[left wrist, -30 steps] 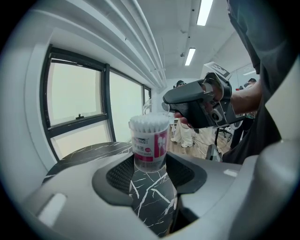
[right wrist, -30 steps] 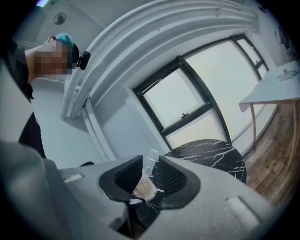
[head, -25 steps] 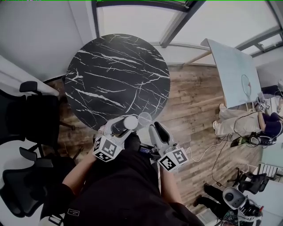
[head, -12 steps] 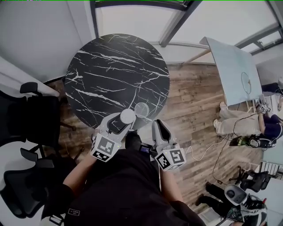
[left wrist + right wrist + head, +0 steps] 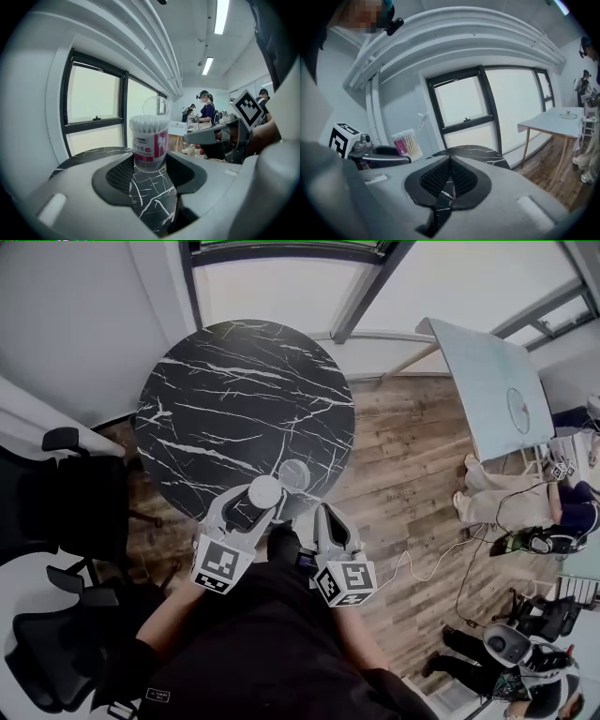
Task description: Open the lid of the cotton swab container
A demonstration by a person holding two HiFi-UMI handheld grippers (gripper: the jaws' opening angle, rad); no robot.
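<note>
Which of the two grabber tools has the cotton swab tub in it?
The left gripper: its jaws clamp the cotton swab container, while the right gripper's jaws have just closed together with nothing between them.

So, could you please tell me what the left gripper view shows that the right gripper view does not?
Only the left gripper view shows the left tool clamped on the cotton swab container head-on, and the right tool from the side. Only the right gripper view shows the right tool's jaws, just closed together with nothing between them, and the left tool from the side. Both show the container with its clear lid flipped up, the black marble table and the window.
</note>
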